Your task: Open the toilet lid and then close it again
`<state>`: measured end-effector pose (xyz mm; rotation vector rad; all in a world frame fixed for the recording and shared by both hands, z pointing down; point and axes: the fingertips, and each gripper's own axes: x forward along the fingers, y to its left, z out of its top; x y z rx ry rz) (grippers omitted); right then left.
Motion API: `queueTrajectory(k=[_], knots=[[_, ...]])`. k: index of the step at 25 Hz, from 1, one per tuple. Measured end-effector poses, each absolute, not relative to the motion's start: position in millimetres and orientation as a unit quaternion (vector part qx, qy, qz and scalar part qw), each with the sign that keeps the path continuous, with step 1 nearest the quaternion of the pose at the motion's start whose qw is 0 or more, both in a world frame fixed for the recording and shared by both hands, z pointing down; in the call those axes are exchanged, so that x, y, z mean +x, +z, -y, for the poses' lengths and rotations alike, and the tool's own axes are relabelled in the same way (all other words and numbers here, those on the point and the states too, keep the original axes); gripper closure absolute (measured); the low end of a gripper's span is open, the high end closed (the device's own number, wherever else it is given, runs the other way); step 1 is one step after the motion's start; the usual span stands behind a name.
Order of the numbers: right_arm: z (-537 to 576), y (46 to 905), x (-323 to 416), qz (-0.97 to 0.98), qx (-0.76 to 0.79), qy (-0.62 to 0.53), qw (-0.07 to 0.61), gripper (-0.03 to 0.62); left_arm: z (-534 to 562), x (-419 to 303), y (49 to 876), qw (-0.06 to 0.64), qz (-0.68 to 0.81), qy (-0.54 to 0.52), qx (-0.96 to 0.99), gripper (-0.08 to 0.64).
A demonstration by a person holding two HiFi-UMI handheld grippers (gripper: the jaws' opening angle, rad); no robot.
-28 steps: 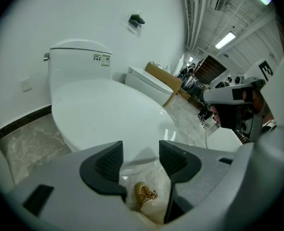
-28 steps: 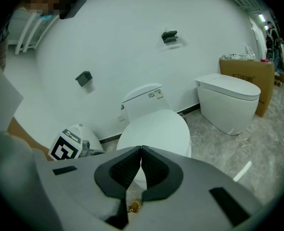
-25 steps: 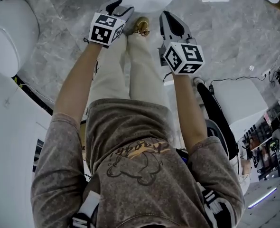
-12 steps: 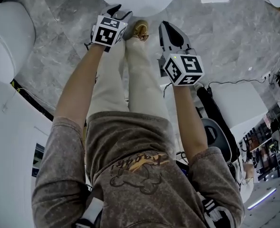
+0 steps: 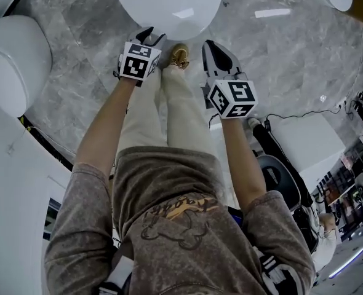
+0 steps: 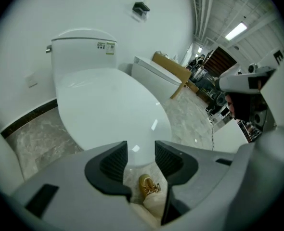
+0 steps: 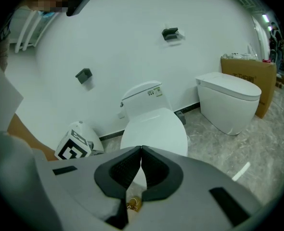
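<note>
Fingers (image 6: pixel 114 161) of the left gripper (image 5: pixel 149 37) stood apart with nothing between them, having just been closing a little. The right gripper (image 7: pixel 141 161) had its fingers pressed together, empty. Both hovered near the front edge of the toilet lid (image 5: pixel 168 6), which lay shut, beyond the person's shoe (image 5: pixel 180 55) on the marble floor (image 5: pixel 274 48).

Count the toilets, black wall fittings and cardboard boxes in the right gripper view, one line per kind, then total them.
Toilets: 2, the near toilet with its lid down and the far toilet at right.
Black wall fittings: 2, the upper fitting and the lower fitting.
Cardboard boxes: 1, the cardboard box behind the far toilet.
Total: 5.
</note>
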<state>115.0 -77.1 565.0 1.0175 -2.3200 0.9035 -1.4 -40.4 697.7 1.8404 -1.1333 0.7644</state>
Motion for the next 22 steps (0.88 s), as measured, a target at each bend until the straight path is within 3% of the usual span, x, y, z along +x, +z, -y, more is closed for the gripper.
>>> queueTrajectory(k=[14, 22], knots=[[102, 347, 82, 0.902, 0.332, 0.238, 0.143, 0.565, 83, -52, 382, 0.344, 0.524, 0.151, 0.764, 0.379], [63, 268, 66, 0.922, 0.312, 0.19, 0.127, 0.565, 38, -52, 273, 0.278, 0.52, 0.115, 0.8, 0.379]])
